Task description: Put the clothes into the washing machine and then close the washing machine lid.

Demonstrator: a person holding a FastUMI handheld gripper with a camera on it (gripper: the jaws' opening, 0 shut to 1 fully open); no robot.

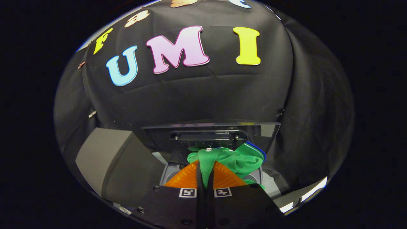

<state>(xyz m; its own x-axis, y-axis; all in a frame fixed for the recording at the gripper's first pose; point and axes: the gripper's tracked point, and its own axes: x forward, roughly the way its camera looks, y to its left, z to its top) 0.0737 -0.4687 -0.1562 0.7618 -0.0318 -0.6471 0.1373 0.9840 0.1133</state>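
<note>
A green garment (235,159) with a blue trim bunches up just ahead of my fingers, and a fold of it runs down between them. My gripper (206,173) is shut on that cloth. Below and behind the garment lies the washing machine's open top (173,170), pale grey around the tub. The machine's dark glass lid (211,135) stands raised upright just beyond the garment, with its hinge bar facing me.
A grey box-like block (111,159) stands to the left of the machine. Black cloth walls close in behind and on both sides. A pale strip of surface (305,194) shows to the right of the machine.
</note>
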